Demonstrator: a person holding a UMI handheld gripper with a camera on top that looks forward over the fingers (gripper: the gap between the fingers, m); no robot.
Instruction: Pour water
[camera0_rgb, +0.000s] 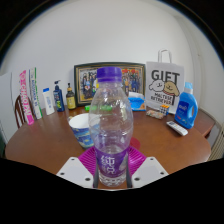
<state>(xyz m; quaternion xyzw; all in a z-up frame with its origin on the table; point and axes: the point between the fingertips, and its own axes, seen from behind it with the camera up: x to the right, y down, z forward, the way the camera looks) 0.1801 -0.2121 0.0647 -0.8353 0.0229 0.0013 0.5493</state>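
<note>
We hold the gripper (112, 170) with both pink pads clamped on the upright, purple-capped water bottle (110, 120) near us over the wooden table (45, 150), a white cup (82, 128) just behind-left and a gift bag (164, 88) far right.

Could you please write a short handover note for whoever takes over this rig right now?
Gripper: jaws shut on the clear plastic water bottle with purple cap and label, held upright.
Things: white cup with blue band stands on the round wooden table, just left of the bottle and beyond the jaws.
Done: bottle grasped.
Left: cap looks still on; tilt the bottle over the cup and pour.
</note>
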